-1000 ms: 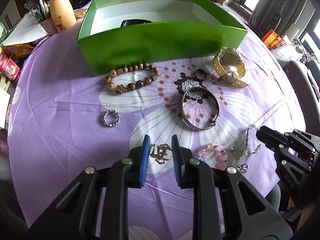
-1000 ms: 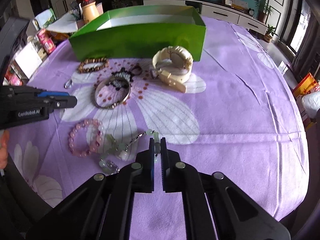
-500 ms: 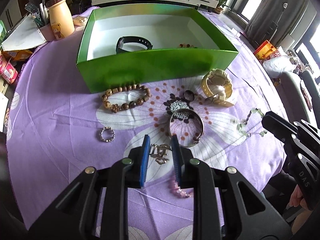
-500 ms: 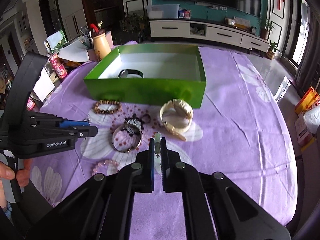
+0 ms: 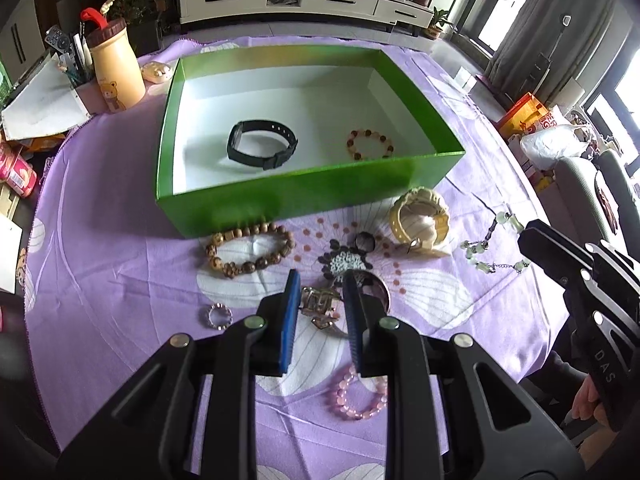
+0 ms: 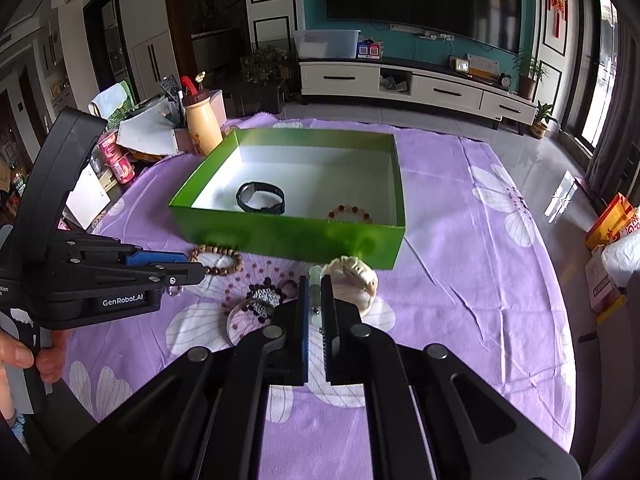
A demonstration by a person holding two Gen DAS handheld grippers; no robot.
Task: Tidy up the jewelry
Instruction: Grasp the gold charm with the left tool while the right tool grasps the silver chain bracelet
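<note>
Viewing along the left gripper (image 5: 320, 300), its jaws were clamped on a small gold-toned chain piece (image 5: 320, 307), now lifted clear of the purple tablecloth (image 5: 100, 272). A wooden bead bracelet (image 5: 250, 250) lay beside the near wall of the green box (image 5: 304, 196), which already held a black watch (image 5: 262, 149).

From the right wrist, the right gripper (image 6: 316, 300) was shut on a pale green bead strand (image 6: 315, 276), likewise raised. Both pieces appeared ready for transfer into the box.
</note>
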